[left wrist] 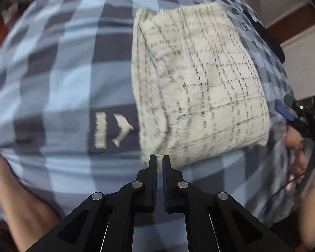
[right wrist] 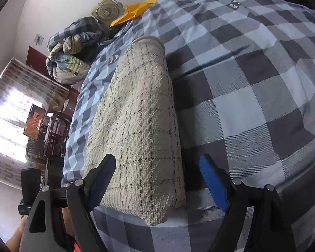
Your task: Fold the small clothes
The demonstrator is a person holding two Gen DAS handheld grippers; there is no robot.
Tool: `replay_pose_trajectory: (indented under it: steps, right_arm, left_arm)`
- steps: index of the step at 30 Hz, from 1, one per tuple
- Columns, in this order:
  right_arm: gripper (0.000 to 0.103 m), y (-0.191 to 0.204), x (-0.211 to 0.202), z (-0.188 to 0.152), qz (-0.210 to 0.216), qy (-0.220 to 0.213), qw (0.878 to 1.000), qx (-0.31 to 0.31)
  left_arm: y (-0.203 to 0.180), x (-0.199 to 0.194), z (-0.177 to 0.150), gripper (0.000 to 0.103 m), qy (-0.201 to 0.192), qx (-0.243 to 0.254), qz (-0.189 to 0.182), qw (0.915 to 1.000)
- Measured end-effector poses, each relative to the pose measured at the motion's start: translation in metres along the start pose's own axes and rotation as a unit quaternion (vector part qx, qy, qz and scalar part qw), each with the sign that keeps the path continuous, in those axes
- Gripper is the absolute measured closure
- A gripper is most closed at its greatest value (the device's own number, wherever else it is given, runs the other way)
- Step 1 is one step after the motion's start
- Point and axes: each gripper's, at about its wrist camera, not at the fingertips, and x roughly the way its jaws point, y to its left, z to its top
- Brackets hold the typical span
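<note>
A beige knitted cloth (left wrist: 199, 84) with thin dark check lines lies folded into a long strip on the blue-and-grey checked bedspread (left wrist: 63, 73). My left gripper (left wrist: 159, 157) is shut at the strip's near left corner, and a sliver of beige shows between its pads. The left wrist view is blurred by motion. In the right wrist view the same cloth (right wrist: 140, 115) runs away from me. My right gripper (right wrist: 157, 159) stands open above its near end, one finger on each side, without touching it. The right gripper (left wrist: 287, 106) also shows at the right edge of the left wrist view.
A heap of crumpled clothes (right wrist: 71, 50) lies at the far end of the bed, beside a small fan (right wrist: 107, 10) and a yellow envelope (right wrist: 134, 10). A bright curtained window (right wrist: 8, 115) and a dark chair (right wrist: 56, 132) stand left of the bed. A forearm (left wrist: 16, 199) shows bottom left.
</note>
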Motion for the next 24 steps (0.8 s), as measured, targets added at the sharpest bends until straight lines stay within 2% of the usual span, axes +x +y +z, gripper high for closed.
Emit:
replay_pose_trajectory:
  steps: [4, 6, 10, 14, 15, 16, 17, 20, 24]
  right_arm:
    - [0.023, 0.002, 0.004, -0.002, 0.0, 0.006, 1.0, -0.01]
    - [0.023, 0.001, 0.008, -0.001, 0.001, 0.009, 1.0, -0.007]
    - [0.023, -0.003, 0.016, 0.0, 0.004, 0.016, 1.0, 0.008]
    - [0.023, -0.005, 0.02, 0.0, 0.01, 0.025, 0.999, 0.02]
    - [0.023, -0.005, 0.021, 0.001, 0.01, 0.026, 0.999, 0.02]
    - [0.023, -0.005, 0.02, 0.0, 0.009, 0.025, 0.999, 0.019]
    - [0.023, -0.005, 0.019, 0.0, 0.009, 0.024, 1.0, 0.018]
    - [0.023, -0.008, 0.017, 0.001, 0.008, 0.024, 0.999, 0.019]
    - [0.023, -0.013, 0.018, 0.0, 0.008, 0.025, 0.999, 0.026]
  left_arm:
    - [-0.002, -0.035, 0.017, 0.098, -0.078, 0.003, 0.016, 0.9968]
    - [-0.003, -0.046, 0.026, 0.098, -0.104, -0.001, 0.029, 0.9942]
    - [-0.008, -0.041, 0.036, 0.098, -0.103, 0.007, 0.002, 0.9947]
    - [-0.022, -0.013, 0.044, 0.093, -0.079, 0.02, -0.028, 0.9963]
    - [-0.025, -0.008, 0.044, 0.08, -0.078, 0.02, -0.035, 0.9962]
    - [-0.026, -0.006, 0.045, 0.061, -0.078, 0.016, -0.041, 0.996]
    - [-0.027, -0.003, 0.047, 0.0, -0.079, 0.009, -0.048, 0.9957]
    - [-0.026, 0.007, 0.061, 0.0, -0.093, -0.019, -0.077, 0.9925]
    - [-0.023, 0.024, 0.086, 0.0, -0.102, -0.044, -0.062, 0.9919]
